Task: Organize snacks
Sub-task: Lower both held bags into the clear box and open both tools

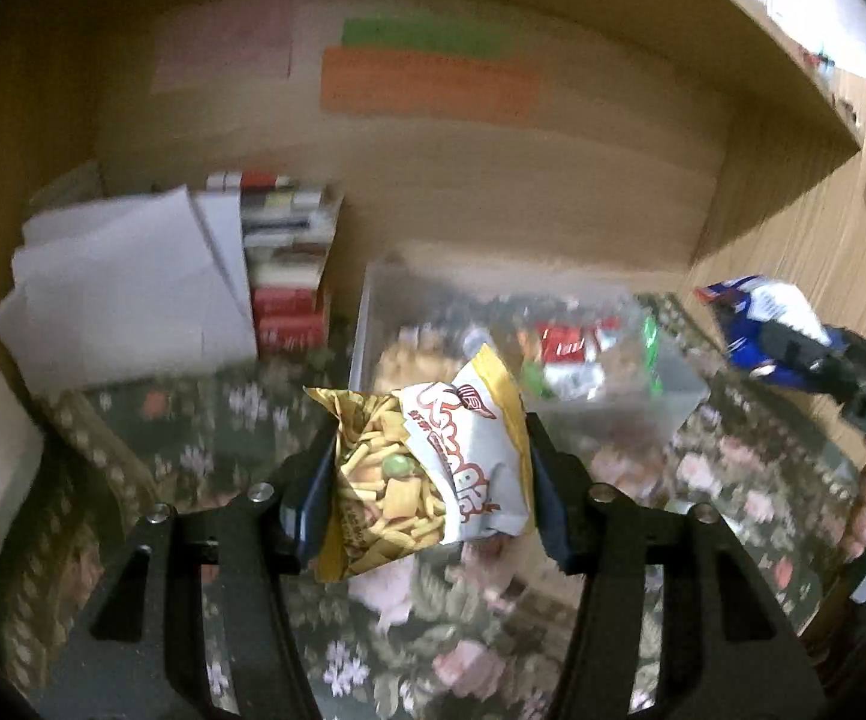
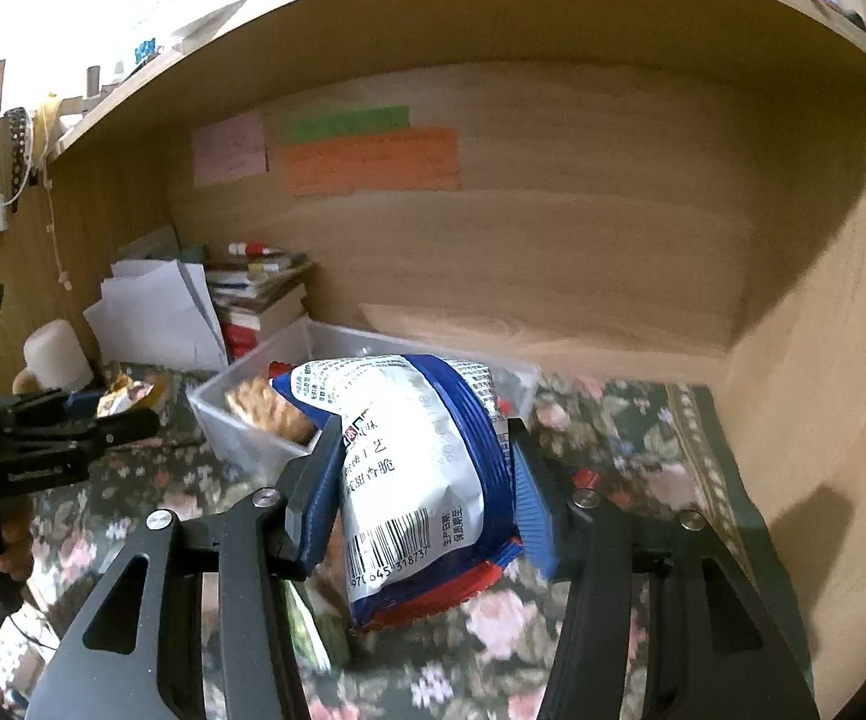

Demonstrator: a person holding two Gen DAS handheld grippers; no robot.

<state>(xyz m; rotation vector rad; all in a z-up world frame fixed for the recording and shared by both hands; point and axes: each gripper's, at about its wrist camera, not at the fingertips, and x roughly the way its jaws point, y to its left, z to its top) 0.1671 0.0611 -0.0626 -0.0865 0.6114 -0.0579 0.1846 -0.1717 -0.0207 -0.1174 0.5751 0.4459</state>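
L tongs (image 1: pixel 430 468) clamped on yellow cracker-mix packet (image 1: pixel 433 462), bin (image 1: pixel 367 312) at 12 o'clock | R tongs (image 2: pixel 424 474) pinching blue-white packet (image 2: pixel 421 480) sideways, bin (image 2: pixel 235 414) at 10 o'clock | both lifted off floral cloth (image 2: pixel 613 438) (clears bin wall, I judge)

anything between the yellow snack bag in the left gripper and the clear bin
Nothing visible does. The left gripper holds the yellow snack bag just short of the clear plastic bin, whose top is open. The blue snack packet stays off to the right.
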